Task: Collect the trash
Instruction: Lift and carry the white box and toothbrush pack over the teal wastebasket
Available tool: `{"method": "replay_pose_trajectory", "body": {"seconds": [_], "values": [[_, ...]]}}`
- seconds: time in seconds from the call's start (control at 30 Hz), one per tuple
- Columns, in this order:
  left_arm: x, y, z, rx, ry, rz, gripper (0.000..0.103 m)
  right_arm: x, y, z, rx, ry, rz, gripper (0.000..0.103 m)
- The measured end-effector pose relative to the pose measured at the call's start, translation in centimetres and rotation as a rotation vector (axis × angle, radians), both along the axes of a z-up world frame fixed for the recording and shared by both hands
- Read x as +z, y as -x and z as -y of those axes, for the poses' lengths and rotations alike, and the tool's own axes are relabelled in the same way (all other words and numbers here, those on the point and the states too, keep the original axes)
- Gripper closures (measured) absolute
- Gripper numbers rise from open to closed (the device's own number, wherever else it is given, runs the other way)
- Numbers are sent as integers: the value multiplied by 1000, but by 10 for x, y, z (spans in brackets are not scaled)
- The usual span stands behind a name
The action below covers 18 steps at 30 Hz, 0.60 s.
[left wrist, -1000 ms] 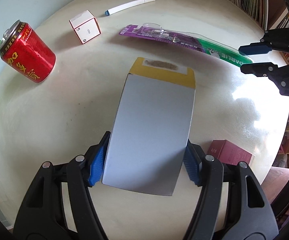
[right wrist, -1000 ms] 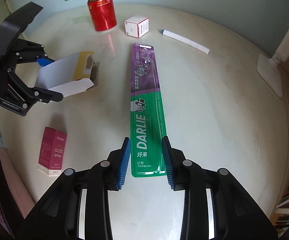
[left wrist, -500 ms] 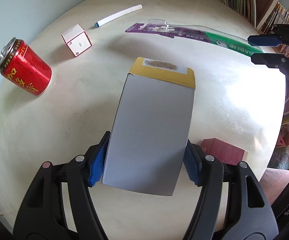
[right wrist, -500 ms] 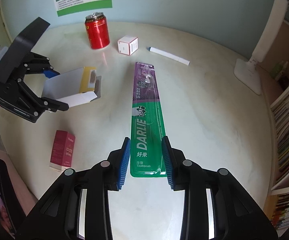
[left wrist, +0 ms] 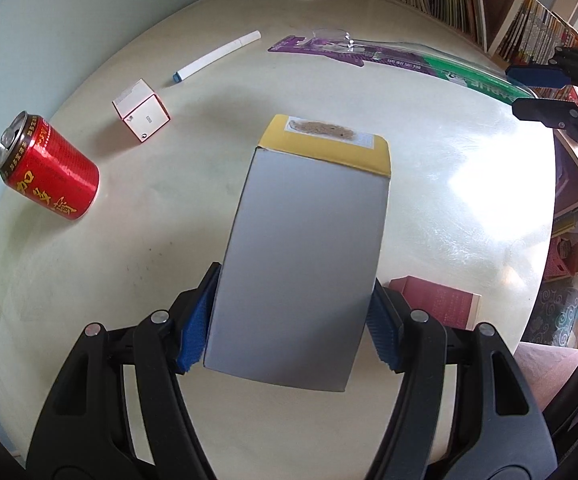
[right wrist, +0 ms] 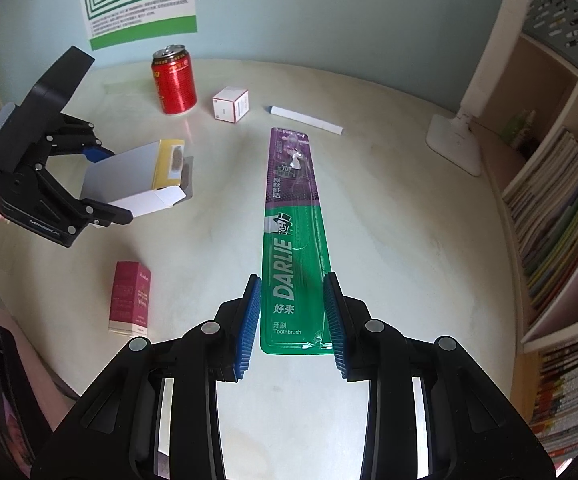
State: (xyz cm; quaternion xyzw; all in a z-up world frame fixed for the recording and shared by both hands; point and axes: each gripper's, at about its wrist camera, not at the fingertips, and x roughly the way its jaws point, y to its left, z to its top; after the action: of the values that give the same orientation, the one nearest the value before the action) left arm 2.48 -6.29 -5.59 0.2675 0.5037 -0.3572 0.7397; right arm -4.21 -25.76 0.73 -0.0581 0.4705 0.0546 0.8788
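Note:
A grey cardboard box [left wrist: 305, 248] with a yellow end flap hangs above the round cream table [left wrist: 193, 208], with my left gripper [left wrist: 293, 312] shut on its sides. From the right wrist view the same box [right wrist: 129, 176] shows an open flap, with the left gripper [right wrist: 111, 183] around it. My right gripper [right wrist: 293, 308] is shut on the green end of a long green and purple toothbrush pack [right wrist: 293, 220], which is off the table. In the left wrist view the pack [left wrist: 389, 56] stretches from the right gripper [left wrist: 545, 92] at the right edge.
On the table are a red drink can [right wrist: 173, 82], a small white carton [right wrist: 231, 104], a thin white stick [right wrist: 307, 120] and a maroon box [right wrist: 131, 298] near the front edge. A white lamp base [right wrist: 455, 144] stands at the far right, with bookshelves [right wrist: 561, 200] beyond.
Both grippers have risen with their loads, so the table looks farther off. The toothbrush pack has lifted off the table. Neither grip has changed.

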Motion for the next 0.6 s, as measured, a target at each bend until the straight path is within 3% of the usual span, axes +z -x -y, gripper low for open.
{"method": "replay_pose_trajectory", "body": {"seconds": [0.6], "values": [[15, 18, -3, -202, 32, 27, 39, 5, 53, -25, -209, 26, -21, 70]]}}
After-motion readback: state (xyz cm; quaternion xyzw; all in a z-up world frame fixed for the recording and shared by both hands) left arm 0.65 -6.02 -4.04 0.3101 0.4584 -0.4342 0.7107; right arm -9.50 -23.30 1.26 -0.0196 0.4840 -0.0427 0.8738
